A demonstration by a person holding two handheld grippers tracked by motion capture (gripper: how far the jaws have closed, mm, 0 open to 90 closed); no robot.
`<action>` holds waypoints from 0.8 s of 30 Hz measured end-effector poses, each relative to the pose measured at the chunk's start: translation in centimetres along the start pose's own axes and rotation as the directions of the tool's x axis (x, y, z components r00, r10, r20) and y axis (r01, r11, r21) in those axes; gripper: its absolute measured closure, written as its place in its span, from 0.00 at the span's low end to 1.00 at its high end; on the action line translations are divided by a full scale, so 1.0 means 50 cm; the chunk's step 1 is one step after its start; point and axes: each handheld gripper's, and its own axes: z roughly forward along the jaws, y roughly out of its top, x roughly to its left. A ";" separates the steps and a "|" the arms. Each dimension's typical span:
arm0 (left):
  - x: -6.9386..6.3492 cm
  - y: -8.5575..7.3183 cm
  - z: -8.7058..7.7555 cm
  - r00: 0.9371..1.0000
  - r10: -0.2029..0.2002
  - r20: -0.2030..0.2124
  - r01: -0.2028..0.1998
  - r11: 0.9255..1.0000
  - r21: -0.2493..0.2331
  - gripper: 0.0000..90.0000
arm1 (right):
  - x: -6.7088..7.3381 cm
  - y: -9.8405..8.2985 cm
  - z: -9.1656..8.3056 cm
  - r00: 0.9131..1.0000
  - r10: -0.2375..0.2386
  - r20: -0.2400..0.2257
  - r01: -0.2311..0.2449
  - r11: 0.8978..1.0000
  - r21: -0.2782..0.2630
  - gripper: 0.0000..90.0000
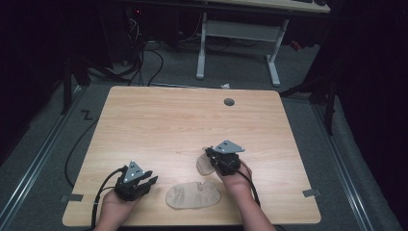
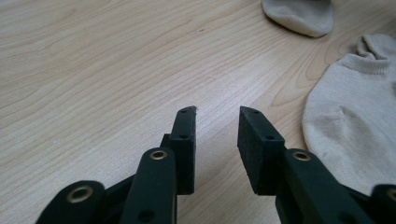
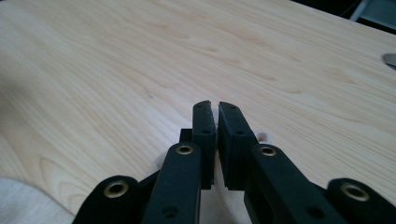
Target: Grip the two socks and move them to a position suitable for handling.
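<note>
Two beige socks on a light wooden table (image 1: 159, 115): a larger sock (image 1: 193, 195) flat near the front edge between the two hands, a smaller sock (image 1: 204, 165) just beyond it, partly under the right gripper (image 1: 210, 154). Left gripper (image 1: 146, 177) low over bare wood left of the larger sock, jaws apart and empty. Right gripper's jaws nearly closed, a pale sliver of the smaller sock's fabric apparently pinched between them

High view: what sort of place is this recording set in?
Probably a lab or recording studio: dark surroundings, cables on grey floor, a white-legged desk behind the wooden table, two beige socks laid out.
</note>
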 end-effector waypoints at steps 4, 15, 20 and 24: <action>0.002 0.000 0.000 1.000 -0.001 -0.001 0.001 1.000 0.004 0.75 | -0.047 -0.015 -0.018 0.996 0.085 0.019 -0.085 0.996 -0.024 0.95; 0.002 0.000 0.000 1.000 0.002 -0.004 -0.002 1.000 0.004 0.76 | -0.120 -0.065 -0.047 0.984 0.139 0.109 -0.140 0.990 -0.006 0.95; 0.001 0.000 0.000 1.000 -0.002 -0.005 0.002 1.000 0.006 0.76 | -0.142 -0.091 -0.049 0.978 0.150 0.146 -0.156 0.987 0.030 0.95; 0.001 0.000 0.000 1.000 -0.002 -0.003 0.002 1.000 0.004 0.76 | -0.157 -0.121 -0.049 0.971 0.153 0.186 -0.170 0.982 0.077 0.92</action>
